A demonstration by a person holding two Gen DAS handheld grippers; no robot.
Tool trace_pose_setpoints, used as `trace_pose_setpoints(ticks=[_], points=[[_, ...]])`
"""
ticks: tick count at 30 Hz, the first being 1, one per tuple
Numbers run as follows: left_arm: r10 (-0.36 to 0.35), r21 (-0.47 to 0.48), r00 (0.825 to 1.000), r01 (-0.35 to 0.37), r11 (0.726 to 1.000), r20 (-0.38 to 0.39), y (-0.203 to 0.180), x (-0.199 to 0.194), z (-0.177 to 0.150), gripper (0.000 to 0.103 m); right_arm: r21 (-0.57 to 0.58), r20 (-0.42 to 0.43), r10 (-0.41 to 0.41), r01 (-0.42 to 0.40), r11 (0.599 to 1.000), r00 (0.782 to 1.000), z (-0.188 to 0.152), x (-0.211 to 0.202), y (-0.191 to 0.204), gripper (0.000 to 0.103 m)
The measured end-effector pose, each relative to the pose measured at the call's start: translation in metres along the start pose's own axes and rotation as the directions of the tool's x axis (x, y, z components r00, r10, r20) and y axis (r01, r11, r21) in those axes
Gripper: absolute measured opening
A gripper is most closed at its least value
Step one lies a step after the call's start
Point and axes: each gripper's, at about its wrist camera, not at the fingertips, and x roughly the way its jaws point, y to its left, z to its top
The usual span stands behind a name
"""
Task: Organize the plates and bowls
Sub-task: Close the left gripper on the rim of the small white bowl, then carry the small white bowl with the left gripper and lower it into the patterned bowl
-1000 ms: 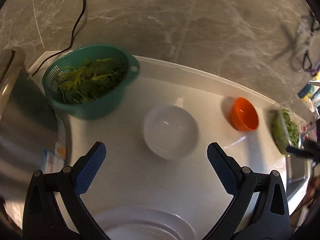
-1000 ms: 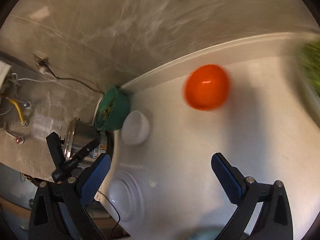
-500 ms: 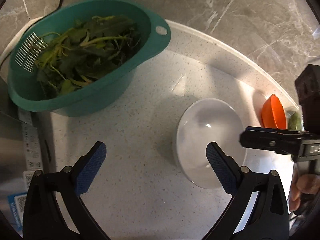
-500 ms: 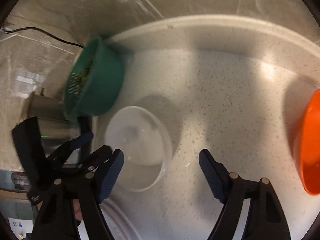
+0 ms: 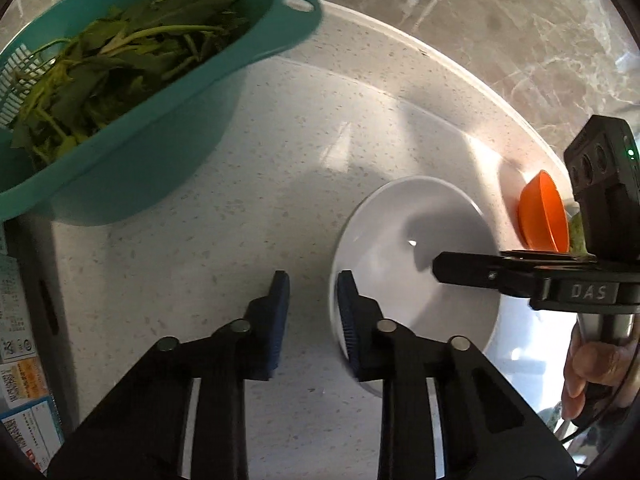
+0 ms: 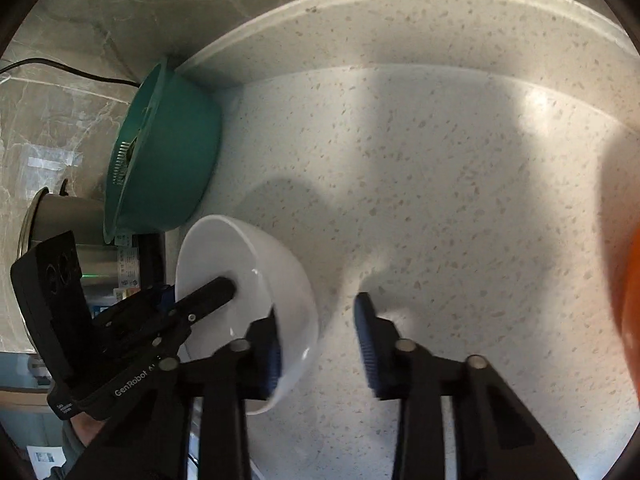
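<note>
A white bowl (image 5: 416, 264) stands on the speckled white counter (image 5: 248, 184). My left gripper (image 5: 313, 312) straddles its left rim, one pad inside and one outside. Its jaws are closing, and counter still shows between the outer pad and the rim. My right gripper (image 6: 318, 344) straddles the opposite rim of the white bowl (image 6: 240, 264). Those jaws are closing too, with the outer pad clear of the wall. Each view shows a finger of the other gripper, the right one's (image 5: 460, 272) and the left one's (image 6: 212, 292), reaching into the bowl. An orange bowl (image 5: 544, 212) stands to the right.
A teal colander (image 5: 120, 168) full of leafy greens sits at the back left, by the counter's raised edge (image 6: 400, 4). A steel pot (image 6: 60, 220) and printed packaging (image 5: 16, 360) stand left of it. A hand (image 5: 592, 368) holds the right gripper.
Both grippers have come down onto the white bowl from opposite sides. Their jaws went from wide open to a narrow gap around its rim. The white plate has left the view.
</note>
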Motion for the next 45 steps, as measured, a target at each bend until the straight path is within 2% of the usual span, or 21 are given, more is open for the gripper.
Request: trace_pose_setpoints(ticks=[1, 4, 14, 19, 24, 29, 33, 38, 45], points=[[0.003, 0.010, 1.000, -0.003, 1.000, -0.004, -0.009, 0.004, 0.000, 0.014, -0.002, -0.003, 0.006, -0.006, 1.000, 1.000, 0.000, 0.003, 0.003, 0.025], [0.005, 0.024, 1.000, -0.005, 1.000, -0.014, -0.018, 0.008, -0.004, 0.011, 0.001, -0.010, 0.023, -0.023, 1.000, 1.000, 0.000, 0.008, 0.008, 0.017], [0.005, 0.003, 1.000, -0.005, 1.000, -0.031, -0.030, 0.007, -0.009, 0.010, 0.032, 0.005, 0.051, -0.051, 0.998, 0.999, -0.004, 0.005, 0.004, 0.017], [-0.010, 0.011, 0.999, 0.010, 1.000, -0.039, -0.045, -0.001, -0.012, 0.010, 0.029, 0.021, 0.051, -0.052, 0.998, 0.998, -0.013, -0.012, 0.000, 0.017], [-0.024, 0.057, 0.999, 0.026, 0.998, -0.033, -0.077, -0.021, -0.029, 0.010, 0.023, 0.059, 0.040, -0.041, 0.999, 0.997, -0.036, -0.044, -0.005, 0.017], [-0.070, 0.110, 0.997, 0.074, 0.991, -0.031, -0.119, -0.041, -0.054, 0.010, 0.045, 0.116, 0.046, -0.051, 0.998, 0.992, -0.073, -0.085, -0.017, 0.019], [-0.105, 0.180, 0.994, 0.110, 0.978, -0.039, -0.162, -0.055, -0.080, 0.010, 0.071, 0.170, 0.036, -0.049, 0.996, 0.985, -0.117, -0.120, -0.029, 0.019], [-0.145, 0.284, 0.987, 0.157, 0.946, -0.066, -0.216, -0.069, -0.117, 0.010, 0.140, 0.239, 0.028, -0.063, 0.988, 0.971, -0.180, -0.159, -0.054, 0.019], [-0.165, 0.392, 0.973, 0.218, 0.894, -0.164, -0.286, -0.062, -0.175, 0.010, 0.251, 0.292, 0.001, -0.077, 0.965, 0.957, -0.257, -0.190, -0.095, 0.022]])
